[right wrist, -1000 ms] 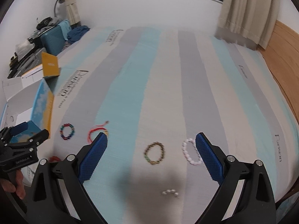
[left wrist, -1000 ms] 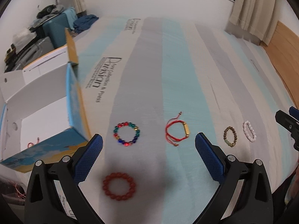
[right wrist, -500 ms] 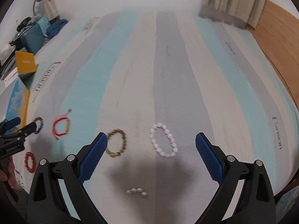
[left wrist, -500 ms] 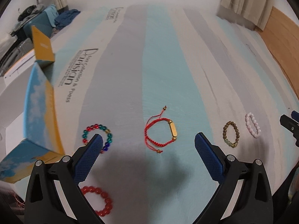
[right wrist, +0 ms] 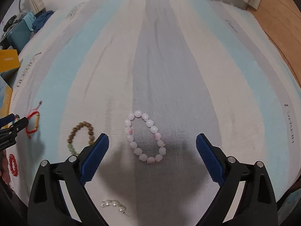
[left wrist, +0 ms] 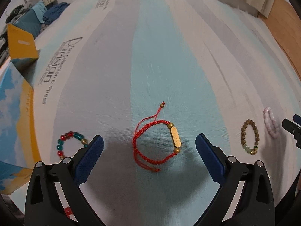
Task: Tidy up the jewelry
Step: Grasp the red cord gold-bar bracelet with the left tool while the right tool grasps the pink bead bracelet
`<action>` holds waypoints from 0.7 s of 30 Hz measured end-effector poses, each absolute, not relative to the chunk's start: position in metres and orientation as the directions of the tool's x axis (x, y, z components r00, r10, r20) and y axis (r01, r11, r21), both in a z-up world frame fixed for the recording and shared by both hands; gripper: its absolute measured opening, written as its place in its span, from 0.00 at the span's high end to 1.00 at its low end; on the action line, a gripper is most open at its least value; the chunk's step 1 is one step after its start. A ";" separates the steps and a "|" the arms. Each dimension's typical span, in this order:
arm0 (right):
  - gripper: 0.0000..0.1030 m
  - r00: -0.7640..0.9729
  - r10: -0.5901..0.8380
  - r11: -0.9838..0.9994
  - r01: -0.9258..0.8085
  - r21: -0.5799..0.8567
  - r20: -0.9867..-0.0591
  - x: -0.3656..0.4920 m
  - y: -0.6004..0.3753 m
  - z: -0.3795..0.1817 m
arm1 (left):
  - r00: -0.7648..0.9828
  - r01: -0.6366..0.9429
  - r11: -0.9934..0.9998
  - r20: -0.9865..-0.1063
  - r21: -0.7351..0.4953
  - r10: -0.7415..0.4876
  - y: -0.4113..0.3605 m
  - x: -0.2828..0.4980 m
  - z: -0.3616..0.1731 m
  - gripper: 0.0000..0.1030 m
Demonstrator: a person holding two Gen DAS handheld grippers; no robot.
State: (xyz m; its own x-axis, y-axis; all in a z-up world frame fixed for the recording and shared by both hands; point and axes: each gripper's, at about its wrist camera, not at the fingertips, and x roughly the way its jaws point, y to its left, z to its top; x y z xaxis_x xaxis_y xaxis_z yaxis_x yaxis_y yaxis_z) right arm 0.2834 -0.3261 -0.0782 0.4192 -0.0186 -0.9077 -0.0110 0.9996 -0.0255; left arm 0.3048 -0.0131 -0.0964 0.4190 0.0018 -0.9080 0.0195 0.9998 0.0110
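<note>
My left gripper (left wrist: 149, 146) is open and empty, low over a red cord bracelet with a gold bar (left wrist: 157, 144) that lies between its fingers. My right gripper (right wrist: 152, 146) is open and empty over a pink bead bracelet (right wrist: 144, 138). A brown bead bracelet (left wrist: 249, 136) lies between the two; it also shows in the right wrist view (right wrist: 80, 137). A multicoloured bead bracelet (left wrist: 70, 143) lies left of the left gripper, partly behind its finger. A red bead bracelet (right wrist: 13, 164) and a small pearl piece (right wrist: 112, 205) lie nearer me.
All lies on a striped mattress (left wrist: 160, 56). An open blue and yellow cardboard box (left wrist: 17, 122) stands at the left edge. A teal suitcase and clothes (left wrist: 41, 13) are at the far left. A wooden floor (right wrist: 278, 9) is on the right.
Both grippers have moved forward and down toward the mattress. The red cord bracelet is now centred between the left fingers and the pink bracelet between the right fingers. Both stay open.
</note>
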 end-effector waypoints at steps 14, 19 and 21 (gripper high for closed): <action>0.23 0.359 0.000 1.000 0.004 0.001 -0.933 0.300 -0.333 -0.121 | 0.373 0.025 0.999 -0.928 0.022 0.011 -0.012 0.316 -0.132 0.16; 0.39 0.351 0.024 1.000 -0.004 0.024 -0.936 0.301 -0.333 -0.124 | 0.370 0.037 0.999 -0.929 0.022 0.007 -0.014 0.317 -0.135 0.26; 0.45 0.346 0.032 0.999 -0.010 0.031 -0.938 0.301 -0.331 -0.125 | 0.367 0.038 0.999 -0.930 0.019 0.004 -0.014 0.317 -0.135 0.31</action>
State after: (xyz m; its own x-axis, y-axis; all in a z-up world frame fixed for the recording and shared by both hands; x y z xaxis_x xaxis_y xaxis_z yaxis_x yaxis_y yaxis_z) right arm 0.3013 -0.3305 -0.1253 0.3459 0.0321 -0.9377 -0.0099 0.9995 0.0305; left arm 0.3174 -0.0138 -0.1349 0.3671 0.0040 -0.9302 0.0381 0.9991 0.0193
